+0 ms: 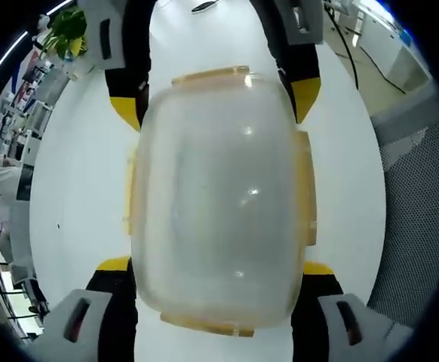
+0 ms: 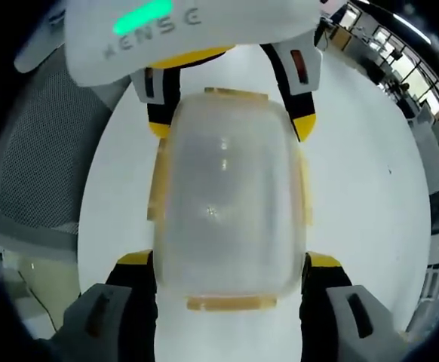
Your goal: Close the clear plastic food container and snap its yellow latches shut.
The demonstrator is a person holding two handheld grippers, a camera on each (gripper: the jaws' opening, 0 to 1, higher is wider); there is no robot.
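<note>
The container [image 1: 219, 200] sits on the white table [image 1: 76, 188], lid on, between the two grippers, which face each other from its opposite ends. The left gripper [image 1: 219, 268] has its jaws spread on either side of one end, not gripping it; the right gripper [image 2: 228, 260] stands the same way at the other end, jaws spread and nothing held. Yellow latches [image 1: 307, 188] lie along the container's rim. A mesh chair [image 1: 415, 188] stands beside the table's edge.
</note>
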